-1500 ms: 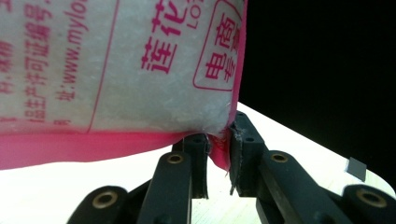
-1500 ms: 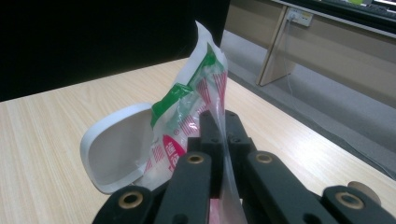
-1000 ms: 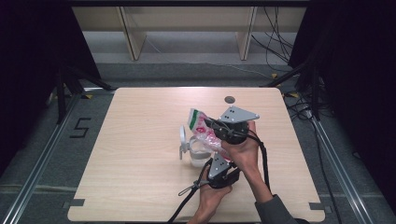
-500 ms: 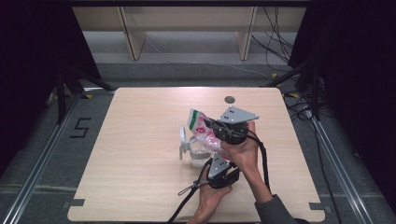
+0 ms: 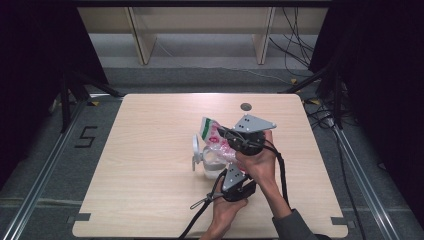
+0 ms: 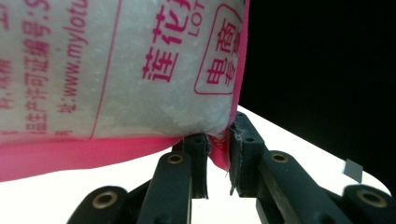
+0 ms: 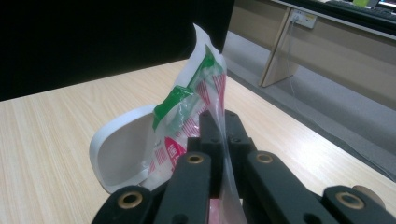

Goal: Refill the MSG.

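Observation:
A clear plastic bag with pink and green print and white grains inside is held tilted over a white cup with a handle, near the middle of the table. My left gripper is below it, shut on the bag's pink bottom corner; the printed bag looms above the jaws. My right gripper is shut on the bag's thin side edge; beyond its jaws the bag's green-striped top leans into the white cup.
The wooden table has a dark round grommet near its far edge. Cables trail from both grippers toward the near edge. Beyond the table is grey floor with wooden shelf legs; a "5" marker lies left.

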`<control>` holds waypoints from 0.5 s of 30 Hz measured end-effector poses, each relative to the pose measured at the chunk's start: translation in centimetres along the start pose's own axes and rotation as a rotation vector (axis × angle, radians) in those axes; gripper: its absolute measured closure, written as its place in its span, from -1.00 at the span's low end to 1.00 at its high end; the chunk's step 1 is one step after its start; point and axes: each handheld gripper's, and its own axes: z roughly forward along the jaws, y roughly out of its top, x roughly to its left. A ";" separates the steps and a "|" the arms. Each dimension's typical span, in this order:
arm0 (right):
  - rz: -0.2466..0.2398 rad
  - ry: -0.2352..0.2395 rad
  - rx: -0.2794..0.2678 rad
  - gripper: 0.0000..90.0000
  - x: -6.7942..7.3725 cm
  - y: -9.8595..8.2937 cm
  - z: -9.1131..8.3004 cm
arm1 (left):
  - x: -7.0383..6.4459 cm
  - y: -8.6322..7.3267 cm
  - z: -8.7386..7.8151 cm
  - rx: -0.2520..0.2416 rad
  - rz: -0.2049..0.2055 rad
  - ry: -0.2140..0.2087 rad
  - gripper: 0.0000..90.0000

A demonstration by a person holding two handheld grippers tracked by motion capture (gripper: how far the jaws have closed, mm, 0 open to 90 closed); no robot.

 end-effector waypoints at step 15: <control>-0.008 -0.013 -0.015 0.99 0.1 -0.1 0.3 | 0.1 0.0 0.1 0.001 -0.007 0.002 0.74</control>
